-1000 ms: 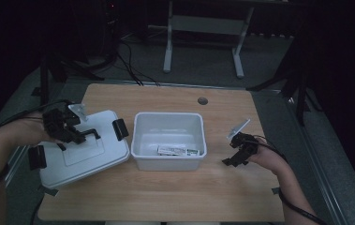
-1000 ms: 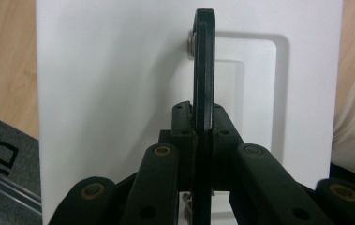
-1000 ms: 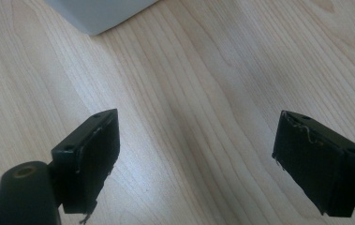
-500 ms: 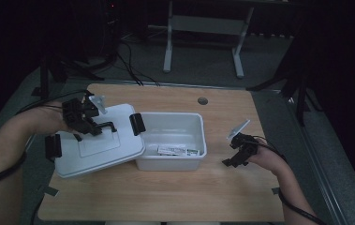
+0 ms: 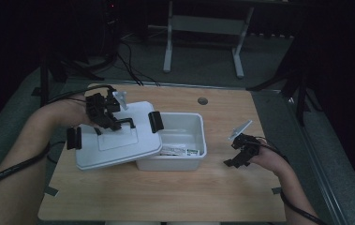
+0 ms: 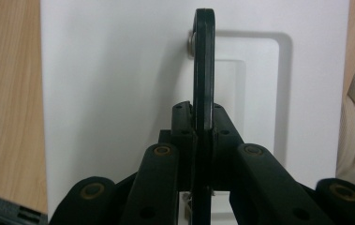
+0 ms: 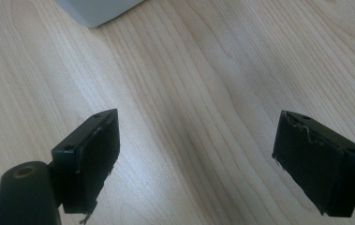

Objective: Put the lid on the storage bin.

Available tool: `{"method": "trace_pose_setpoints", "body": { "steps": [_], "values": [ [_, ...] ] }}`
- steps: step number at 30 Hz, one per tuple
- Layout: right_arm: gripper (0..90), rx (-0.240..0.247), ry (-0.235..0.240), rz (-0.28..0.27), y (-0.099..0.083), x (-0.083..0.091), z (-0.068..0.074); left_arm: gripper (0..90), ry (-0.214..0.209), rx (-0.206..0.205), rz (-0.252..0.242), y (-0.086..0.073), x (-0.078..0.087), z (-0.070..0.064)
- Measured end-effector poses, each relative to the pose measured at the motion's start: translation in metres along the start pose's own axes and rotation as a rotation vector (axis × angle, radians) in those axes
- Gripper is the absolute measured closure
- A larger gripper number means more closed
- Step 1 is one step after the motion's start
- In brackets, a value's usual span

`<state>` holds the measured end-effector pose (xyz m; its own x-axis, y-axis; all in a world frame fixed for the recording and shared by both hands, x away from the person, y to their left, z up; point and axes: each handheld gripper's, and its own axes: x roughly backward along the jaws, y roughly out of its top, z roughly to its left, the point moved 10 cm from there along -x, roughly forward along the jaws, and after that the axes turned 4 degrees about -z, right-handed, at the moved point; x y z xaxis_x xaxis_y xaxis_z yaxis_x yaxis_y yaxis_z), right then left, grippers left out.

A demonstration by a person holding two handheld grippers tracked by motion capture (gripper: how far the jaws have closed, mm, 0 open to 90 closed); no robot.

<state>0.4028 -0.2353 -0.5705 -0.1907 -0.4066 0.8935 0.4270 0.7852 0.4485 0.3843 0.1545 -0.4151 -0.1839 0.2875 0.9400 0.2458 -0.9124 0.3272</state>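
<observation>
Right claw (image 5: 239,157) first: I have it resting low over the worktop (image 5: 166,197) near the right edge, jaws spread wide with bare wood between them in the right gripper view, grasping nothing. Just beyond its jaws there, a corner of the white bin (image 7: 95,10) shows at the top. My left claw (image 5: 106,119) sits farther back toward the left edge, clenched on the black handle (image 6: 203,70) of the white lid (image 5: 119,145); in the left gripper view the handle stands edge-on between the closed jaws. I see the lid tilted, its right side overlapping the left rim of the bin (image 5: 198,140), which sits mid-worktop with a flat labelled item (image 5: 180,150) inside. Black clips (image 5: 155,121) flank the lid.
</observation>
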Motion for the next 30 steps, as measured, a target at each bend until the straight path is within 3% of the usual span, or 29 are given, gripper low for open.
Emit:
{"method": "trace_pose_setpoints", "body": {
  "steps": [11,30],
  "values": [
    [14.5,0.0,-0.009,-0.005,-0.002,0.002,0.001,83.9,-0.028,-0.076,-0.008,0.041,-0.014,-0.001],
    [14.5,0.01,-0.015,-0.015,-0.002,0.006,0.002,83.9,-0.073,-0.162,-0.024,0.1,-0.047,-0.006]
  ]
}}
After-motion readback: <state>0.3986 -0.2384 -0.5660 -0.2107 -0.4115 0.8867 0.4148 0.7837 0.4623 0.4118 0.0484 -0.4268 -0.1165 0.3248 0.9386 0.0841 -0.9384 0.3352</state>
